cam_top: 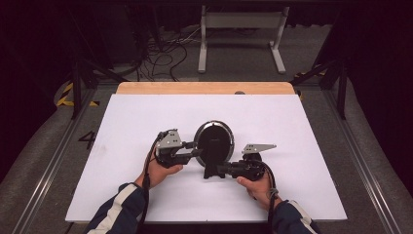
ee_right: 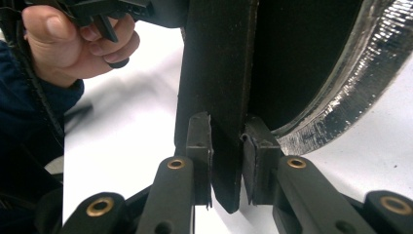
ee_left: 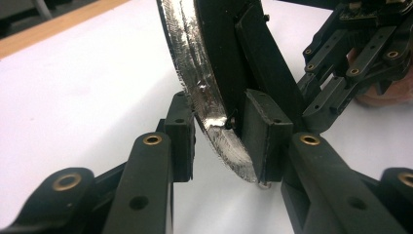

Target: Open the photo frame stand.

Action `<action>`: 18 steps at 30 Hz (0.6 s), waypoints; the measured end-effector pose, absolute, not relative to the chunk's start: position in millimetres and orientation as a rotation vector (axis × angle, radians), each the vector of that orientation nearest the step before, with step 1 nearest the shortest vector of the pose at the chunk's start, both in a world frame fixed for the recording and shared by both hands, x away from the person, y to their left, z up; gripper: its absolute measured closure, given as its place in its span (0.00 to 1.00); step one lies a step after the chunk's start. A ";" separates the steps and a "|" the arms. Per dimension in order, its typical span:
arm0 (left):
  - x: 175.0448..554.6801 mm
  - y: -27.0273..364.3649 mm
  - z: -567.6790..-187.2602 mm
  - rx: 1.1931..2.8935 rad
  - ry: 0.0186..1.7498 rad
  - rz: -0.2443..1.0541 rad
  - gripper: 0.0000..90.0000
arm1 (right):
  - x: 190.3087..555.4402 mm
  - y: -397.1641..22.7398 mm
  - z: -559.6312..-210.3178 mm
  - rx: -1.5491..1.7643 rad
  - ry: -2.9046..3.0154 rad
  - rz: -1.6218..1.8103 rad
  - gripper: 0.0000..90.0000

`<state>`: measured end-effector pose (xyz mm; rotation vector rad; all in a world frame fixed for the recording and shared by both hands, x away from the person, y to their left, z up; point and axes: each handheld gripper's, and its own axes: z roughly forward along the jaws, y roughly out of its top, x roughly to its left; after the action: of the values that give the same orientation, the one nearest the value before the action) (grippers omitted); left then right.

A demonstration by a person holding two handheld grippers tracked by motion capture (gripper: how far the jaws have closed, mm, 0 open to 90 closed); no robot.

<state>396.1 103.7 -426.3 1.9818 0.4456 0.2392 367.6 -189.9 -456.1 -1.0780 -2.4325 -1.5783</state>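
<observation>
A round black disc with a rough silver rim [cam_top: 213, 141] stands upright on a black foot [cam_top: 211, 171] in the middle of the white board. My left gripper [cam_top: 197, 148] comes in from the left at the disc's lower edge. In the left gripper view it [ee_left: 221, 136] is shut on the silver rim [ee_left: 195, 73], one pad on the front face and one on the black back. My right gripper [cam_top: 220, 169] reaches in from the right at the foot. In the right gripper view it [ee_right: 228, 156] is shut on the disc's flat black support strut [ee_right: 219, 73].
The white board [cam_top: 146, 122] lies on a wooden table whose far edge [cam_top: 204, 87] shows behind it. Beyond the table, a white metal frame [cam_top: 241, 29] and loose cables [cam_top: 160, 58] sit on the grey floor. Dark tripod legs stand at both sides.
</observation>
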 end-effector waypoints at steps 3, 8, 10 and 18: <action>399.0 105.0 -432.9 1.965 0.432 0.138 0.75 | 365.7 -188.6 -455.3 -1.069 -2.450 -1.566 0.85; 402.4 100.4 -439.5 1.983 0.412 0.082 0.66 | 365.1 -186.9 -455.6 -1.073 -2.495 -1.547 0.85; 403.1 98.2 -443.5 2.011 0.412 0.058 0.66 | 364.8 -186.9 -455.5 -1.072 -2.499 -1.552 0.85; 400.6 94.2 -445.7 2.044 0.416 0.136 0.73 | 365.8 -186.3 -455.6 -1.088 -2.512 -1.552 0.85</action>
<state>400.6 94.2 -445.7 2.0438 0.4162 0.1360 365.8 -186.3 -455.6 -1.0883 -2.5122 -1.5518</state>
